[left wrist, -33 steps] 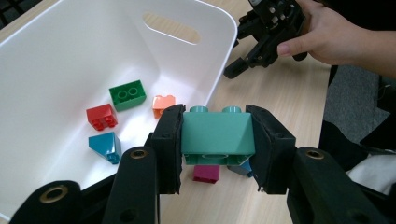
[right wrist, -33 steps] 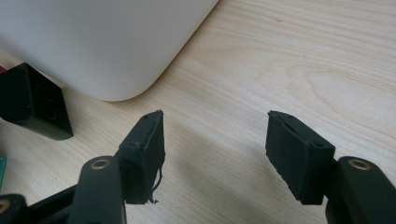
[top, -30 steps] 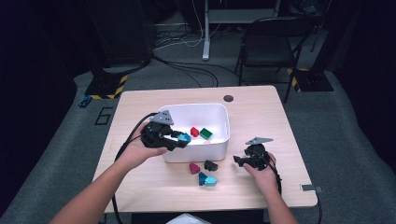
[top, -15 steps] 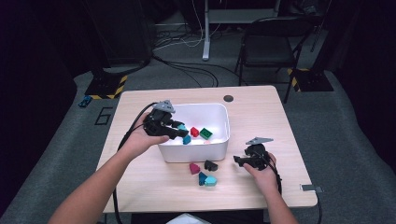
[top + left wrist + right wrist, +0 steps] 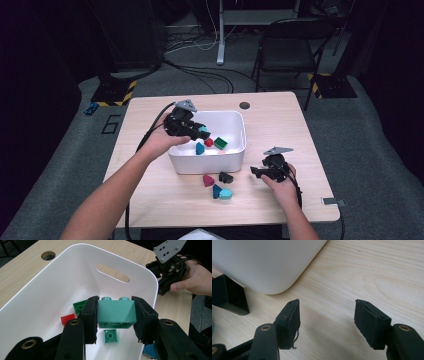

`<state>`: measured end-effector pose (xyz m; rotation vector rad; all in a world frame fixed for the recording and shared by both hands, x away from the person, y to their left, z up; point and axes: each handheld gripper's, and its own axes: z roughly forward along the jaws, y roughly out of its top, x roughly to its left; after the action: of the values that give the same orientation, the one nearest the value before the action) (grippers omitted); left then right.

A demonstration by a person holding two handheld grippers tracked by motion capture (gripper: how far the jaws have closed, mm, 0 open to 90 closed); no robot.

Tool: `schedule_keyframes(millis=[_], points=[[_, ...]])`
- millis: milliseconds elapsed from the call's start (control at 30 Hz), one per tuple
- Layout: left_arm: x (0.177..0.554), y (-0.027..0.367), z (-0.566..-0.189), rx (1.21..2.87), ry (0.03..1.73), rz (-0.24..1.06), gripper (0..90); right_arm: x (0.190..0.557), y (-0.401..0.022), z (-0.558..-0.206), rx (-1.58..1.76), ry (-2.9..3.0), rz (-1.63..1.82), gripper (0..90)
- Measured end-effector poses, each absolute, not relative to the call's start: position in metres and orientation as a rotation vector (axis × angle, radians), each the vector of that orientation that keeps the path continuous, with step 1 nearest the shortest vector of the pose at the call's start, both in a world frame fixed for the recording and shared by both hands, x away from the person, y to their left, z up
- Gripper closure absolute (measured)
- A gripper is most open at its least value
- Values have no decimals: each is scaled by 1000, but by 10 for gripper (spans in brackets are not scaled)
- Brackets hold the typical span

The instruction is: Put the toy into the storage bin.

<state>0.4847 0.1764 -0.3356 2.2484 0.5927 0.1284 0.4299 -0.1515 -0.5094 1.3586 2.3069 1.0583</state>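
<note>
A black folding chair [image 5: 290, 47] stands behind the wooden worktop [image 5: 280, 125], beside a grey desk leg [image 5: 220, 35]. Cables [image 5: 200, 45] trail over the grey carpet [image 5: 370, 145], where yellow-black striped bases [image 5: 115, 92] rest

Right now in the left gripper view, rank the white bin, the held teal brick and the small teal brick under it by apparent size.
1. white bin
2. held teal brick, though nearness to the camera enlarges it
3. small teal brick

held brick [image 5: 116, 311]: teal green
bin [image 5: 75, 272]: white
bricks inside, beyond the left gripper [image 5: 115, 319]: green [image 5: 80, 307], red [image 5: 67, 319], teal [image 5: 110, 336]
table [image 5: 372, 270]: pale wood grain
brick left of the right gripper [image 5: 327, 322]: black [image 5: 229, 295]
</note>
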Motion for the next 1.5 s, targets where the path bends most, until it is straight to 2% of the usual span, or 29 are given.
schedule_keyframes(millis=[667,1133,1233,1500], points=[[521,139,-372,2274,618,117,584,430,-151,-509,1364,2313,1057,368],[532,120,-396,2324,635,96,581,432,-151,-510,1349,2312,1057,368],[532,119,-398,2327,643,92,523,432,-151,-510,1342,2316,1058,368],[524,132,-384,2300,651,141,480,431,-151,-510,1355,2312,1049,368]])
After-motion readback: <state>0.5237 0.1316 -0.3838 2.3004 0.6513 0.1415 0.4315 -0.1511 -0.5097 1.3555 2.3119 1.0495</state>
